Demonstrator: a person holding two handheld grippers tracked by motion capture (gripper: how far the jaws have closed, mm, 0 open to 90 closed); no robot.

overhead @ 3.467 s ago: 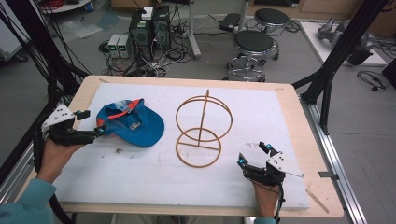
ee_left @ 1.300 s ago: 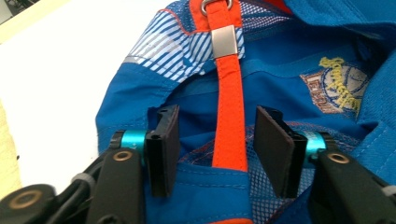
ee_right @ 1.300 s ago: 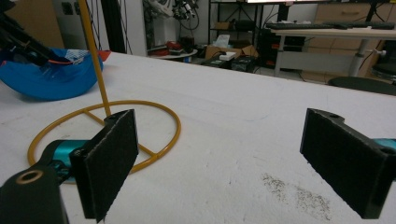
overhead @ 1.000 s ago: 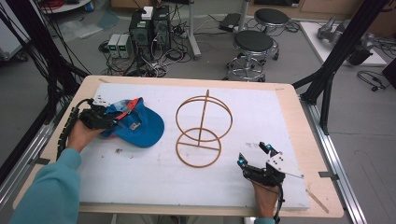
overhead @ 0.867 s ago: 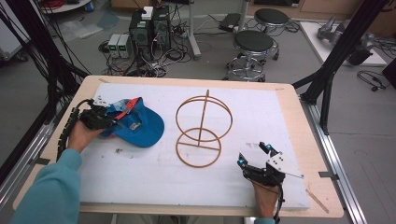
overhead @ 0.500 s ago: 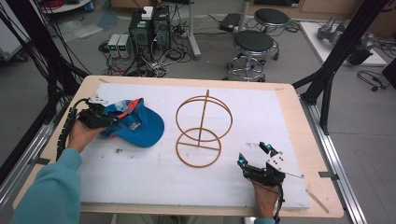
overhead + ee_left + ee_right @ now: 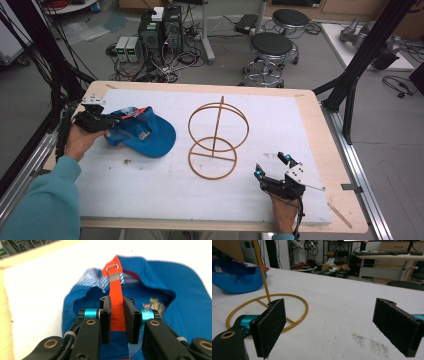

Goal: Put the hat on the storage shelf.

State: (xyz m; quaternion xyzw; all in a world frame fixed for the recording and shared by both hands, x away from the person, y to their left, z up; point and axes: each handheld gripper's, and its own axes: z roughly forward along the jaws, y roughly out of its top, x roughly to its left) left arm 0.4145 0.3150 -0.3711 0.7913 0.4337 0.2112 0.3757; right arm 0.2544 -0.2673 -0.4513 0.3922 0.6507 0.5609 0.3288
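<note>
A blue cap (image 7: 145, 134) lies on the white table mat (image 7: 150, 195) at the left, with an orange back strap (image 7: 116, 302) and a metal buckle. My left gripper (image 7: 111, 121) is at the cap's rear edge, and in the left gripper view the left gripper (image 7: 116, 318) is shut on that orange strap. A yellow wire stand (image 7: 216, 140) with two rings and a central post stands mid-table. My right gripper (image 7: 272, 166) rests at the front right, jaws wide open with nothing between them; in the right gripper view the right gripper (image 7: 337, 325) faces the stand's base ring (image 7: 267, 307).
The mat covers a wooden table top (image 7: 325, 135). Black frame posts (image 7: 360, 55) rise at both sides of the table. Stools (image 7: 270, 50) and computer boxes (image 7: 160, 30) stand on the floor beyond the far edge.
My left gripper moved from the table's left edge to the cap's rear and closed on the strap. Over the last second nothing has visibly shifted. The right gripper stayed still.
</note>
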